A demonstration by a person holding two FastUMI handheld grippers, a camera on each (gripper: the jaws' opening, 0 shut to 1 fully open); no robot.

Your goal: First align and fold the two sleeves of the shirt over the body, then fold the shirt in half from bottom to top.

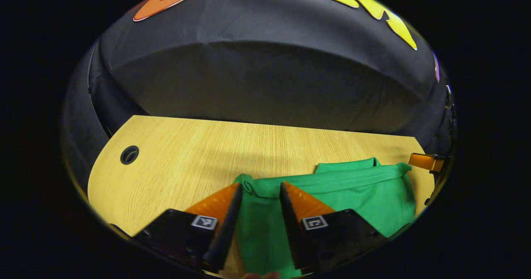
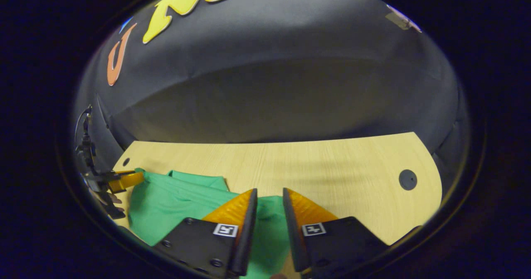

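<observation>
Left gripper (image 1: 260, 187) and right gripper (image 2: 269, 194), both low with fingers apart, straddle edges of a folded green shirt (image 1: 356, 192) lying on the wooden counter (image 1: 186, 150).

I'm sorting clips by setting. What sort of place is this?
Probably a recording booth, not a home: a black cloth wall backs a bare wooden desk with a cable hole, and a green shirt lies on it.
</observation>
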